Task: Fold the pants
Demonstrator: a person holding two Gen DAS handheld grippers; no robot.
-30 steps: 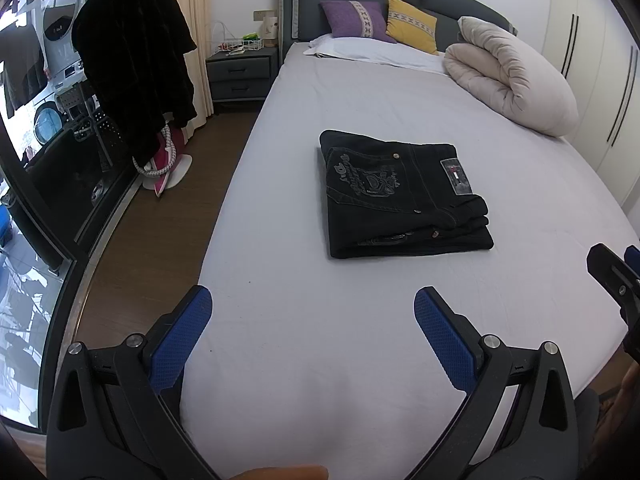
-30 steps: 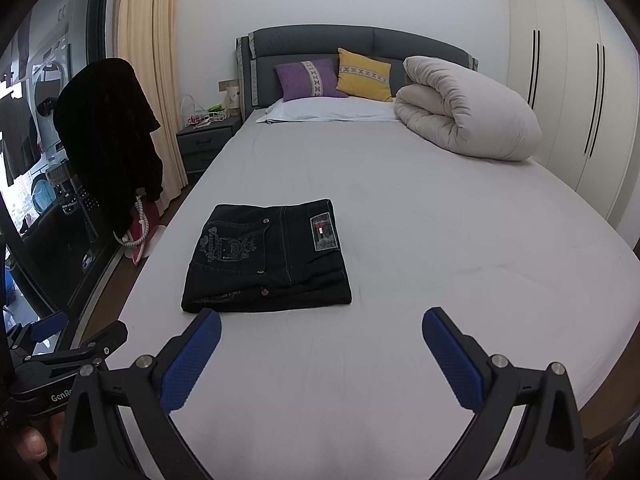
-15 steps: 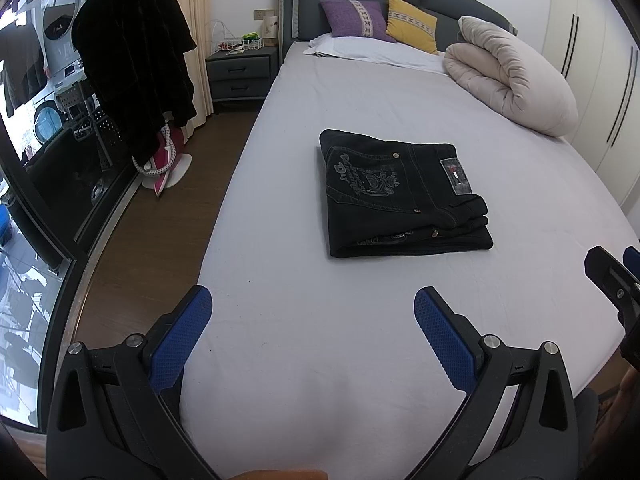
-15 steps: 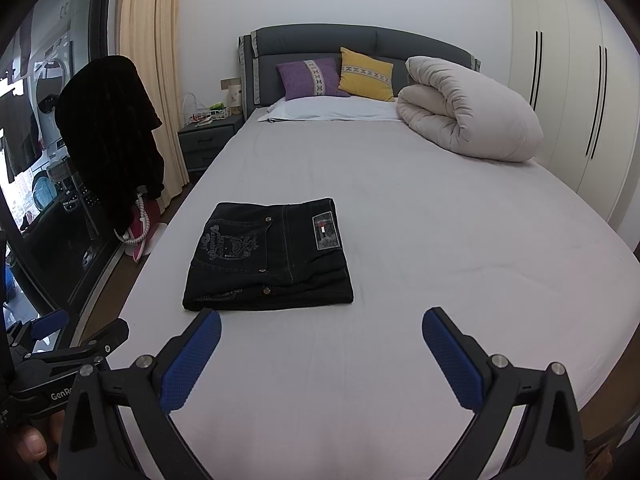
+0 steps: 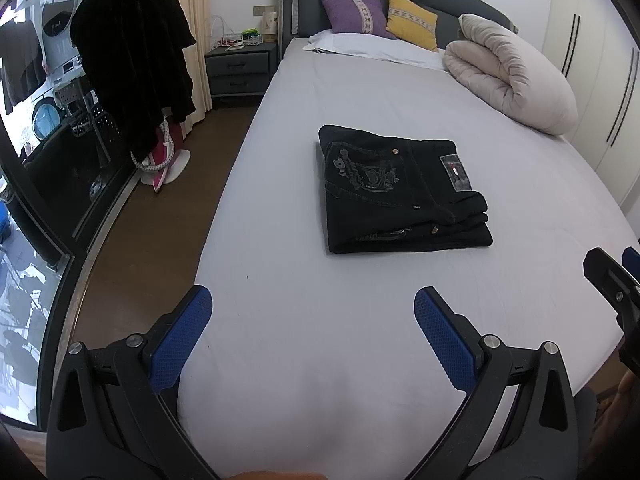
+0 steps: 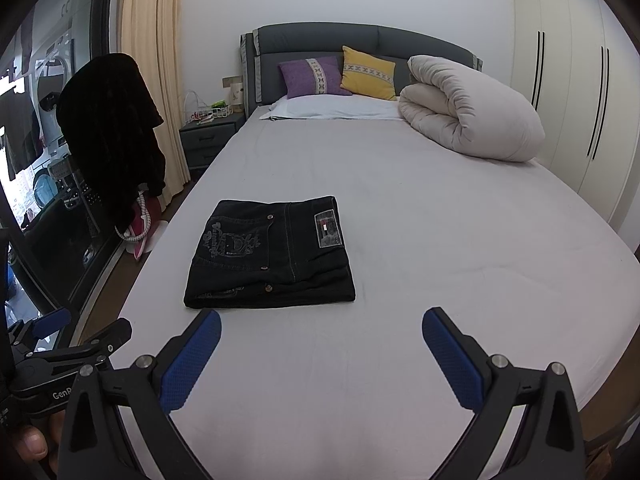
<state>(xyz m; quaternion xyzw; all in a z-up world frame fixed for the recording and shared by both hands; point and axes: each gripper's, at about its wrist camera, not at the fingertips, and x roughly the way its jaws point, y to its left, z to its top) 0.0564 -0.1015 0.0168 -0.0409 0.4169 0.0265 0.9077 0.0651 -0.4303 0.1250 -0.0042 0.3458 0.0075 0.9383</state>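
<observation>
Left wrist view: the left gripper (image 5: 312,316), jaws spread and empty, is hovering at lower centre over the bed (image 5: 360,360), the folded black pants (image 5: 400,196) are lying at frame centre, a rolled duvet (image 5: 516,80) is sitting upper right, and nothing is blocking the pants. Right wrist view: the right gripper (image 6: 320,340), likewise spread, is pointing at the pants (image 6: 272,256) left of centre, a dark garment (image 6: 112,132) hanging at left. Against the earlier frames, both views are remaining essentially unchanged.

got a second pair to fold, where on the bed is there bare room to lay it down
Widest bare sheet: right of the folded pants, below the rolled duvet. A second free strip runs between the pants and both open grippers, left and right. The headboard end is crowded with pillows and the duvet.
</observation>
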